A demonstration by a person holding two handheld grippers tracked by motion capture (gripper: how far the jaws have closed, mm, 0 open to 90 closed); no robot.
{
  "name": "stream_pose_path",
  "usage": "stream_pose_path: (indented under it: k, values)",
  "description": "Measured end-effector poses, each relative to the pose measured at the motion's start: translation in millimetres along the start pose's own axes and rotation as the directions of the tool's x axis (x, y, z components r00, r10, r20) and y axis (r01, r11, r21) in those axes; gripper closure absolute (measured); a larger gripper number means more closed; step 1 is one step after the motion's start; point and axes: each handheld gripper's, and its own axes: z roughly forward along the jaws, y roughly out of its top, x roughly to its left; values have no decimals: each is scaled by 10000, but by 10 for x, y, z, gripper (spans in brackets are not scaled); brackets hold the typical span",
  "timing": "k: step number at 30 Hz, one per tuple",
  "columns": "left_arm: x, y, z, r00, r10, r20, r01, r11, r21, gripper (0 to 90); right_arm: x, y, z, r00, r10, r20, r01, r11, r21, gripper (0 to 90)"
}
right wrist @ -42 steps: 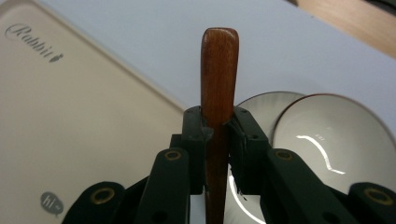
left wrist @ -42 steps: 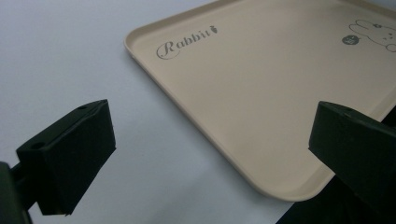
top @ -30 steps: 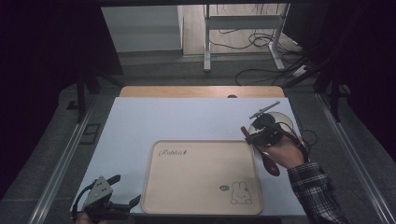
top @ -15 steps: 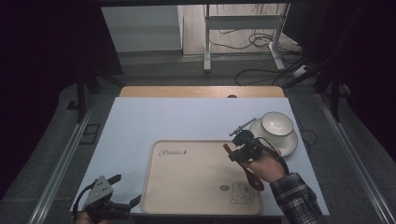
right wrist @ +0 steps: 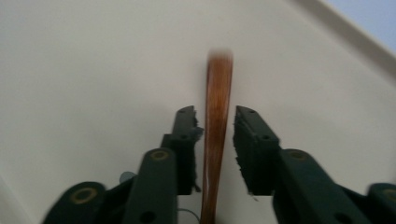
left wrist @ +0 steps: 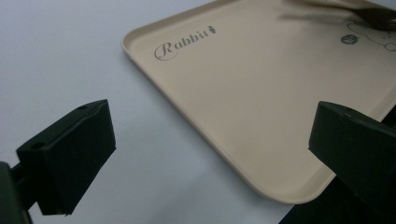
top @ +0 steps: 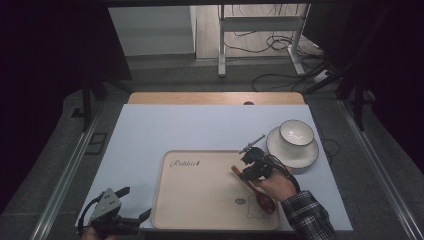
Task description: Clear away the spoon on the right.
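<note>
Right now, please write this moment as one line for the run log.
right gripper: jaws slightly apart around wooden spoon handle, over tray | left gripper: open, idle near tray corner | bowl on saucer, right of tray

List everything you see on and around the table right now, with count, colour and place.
tray: 1, beige, front centre of table, "Rabbit" lettering
wooden spoon: 1, brown, lying on tray's right part
bowl: 1, white, on the plate
plate: 1, white, right of tray
table: 1, pale blue-white top
cables: several, dark, floor behind the table
left tool: 1, black, open, near tray's front left corner
right tool: 1, black, jaws either side of the spoon handle, small gaps showing
</note>
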Motion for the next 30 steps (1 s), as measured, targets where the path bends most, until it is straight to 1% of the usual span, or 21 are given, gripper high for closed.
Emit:
stream_pose_path:
  k: [3, 7, 9, 14, 16, 17, 19, 22, 23, 26, 28, 30]
  values:
    - [-1, 1, 1, 10000, 4, -5, -4, 10000, 7, 3, -6, -9, -60, 10000, 30, 85, -28, 9998, -194, 625]
    - [-3, 1, 2, 10000, 11, -6, -11, 10000, 3, 3, 7, -38, -115, 9998, -86, 192, 96, 9988, -477, 564]
    - [-2, 1, 1, 10000, -7, -8, 7, 10000, -3, 3, 16, -65, -133, 9999, -110, 126, 118, 9975, -698, 551]
    - [0, 0, 0, 10000, -9, -10, 9, 10000, 9, 3, 48, -153, -155, 9990, -439, 50, 442, 9923, -1153, 576]
    - [0, 1, 1, 10000, -10, -13, 10, 10000, 11, 3, 58, -190, -158, 9978, -656, 40, 655, 9884, -1367, 597]
    - [0, 1, 1, 10000, -9, -16, 9, 10000, 13, 3, 65, -207, -159, 9977, -683, 10, 677, 9865, -1494, 607]
    - [0, 1, 2, 10000, -26, -9, 26, 10000, 7, 3, 70, -245, -159, 9967, -800, -112, 767, 9810, -1784, 622]
    - [0, 0, 2, 10000, -32, -7, 32, 10000, 4, 3, 86, -305, -155, 9953, -960, -128, 906, 9698, -2264, 654]
    - [1, 0, 2, 10000, -28, -7, 28, 10000, 8, 3, 97, -324, -150, 9955, -938, -118, 882, 9665, -2411, 665]
    - [0, 0, 2, 10000, -37, -7, 37, 10000, -4, 3, 122, -381, -132, 9947, -1027, 61, 1003, 9543, -2816, 715]
    - [0, 0, 2, 10000, -36, -5, 36, 10000, -2, 3, 144, -414, -113, 9926, -1154, 372, 1213, 9447, -3046, 745]
    - [1, 0, 0, 10000, -32, 6, 32, 10000, 16, 3, 155, -446, -87, 9931, -1125, 328, 1170, 9384, -3250, 771]
